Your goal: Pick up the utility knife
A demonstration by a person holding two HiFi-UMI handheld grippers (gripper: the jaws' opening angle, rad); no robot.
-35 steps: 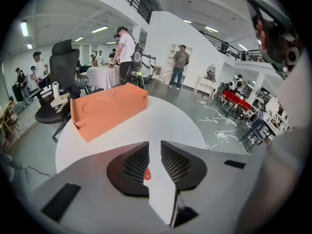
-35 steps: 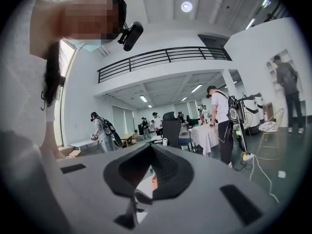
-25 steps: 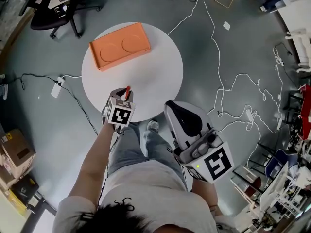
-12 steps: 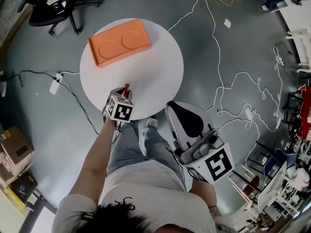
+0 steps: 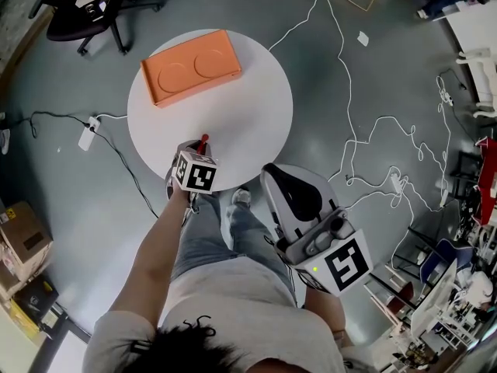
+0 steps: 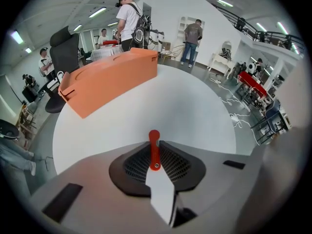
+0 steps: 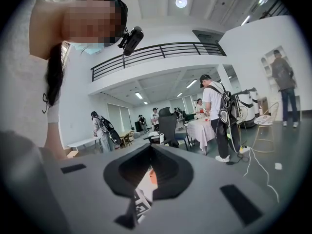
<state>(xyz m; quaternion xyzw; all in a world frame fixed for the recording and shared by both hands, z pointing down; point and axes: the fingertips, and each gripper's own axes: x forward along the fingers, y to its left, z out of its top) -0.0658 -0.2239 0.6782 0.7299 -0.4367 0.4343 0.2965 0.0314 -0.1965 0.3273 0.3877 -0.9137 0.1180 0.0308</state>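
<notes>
**Head view.** Looks steeply down on a round white desk (image 5: 248, 107) with an orange box (image 5: 190, 68) lying toward its far left side. Shows the left tongs (image 5: 199, 152) at the near edge of the desk, closed on the red utility knife (image 5: 204, 141), with the knife poking out ahead of them over the white top. Shows the right tongs (image 5: 279, 179) well apart from the desk, above the person's lap, carrying nothing.

**Left gripper view.** Looks along the left tongs (image 6: 155, 154), clamped tight on the utility knife (image 6: 154, 136). Shows a thin red body upright between the two dark pads, rounded end toward the orange box (image 6: 109, 79) across the desk (image 6: 195, 111).

**Right gripper view.** Looks up into a large bright room with several people. Shows the right tongs (image 7: 151, 152) closed together, nothing between them.

**Progress, as a judgement.** Grip on the knife looks secure, so most of the task seems done. Cannot tell whether the knife is clear of the desk yet. Leaves at most a clean lift upward.
</notes>
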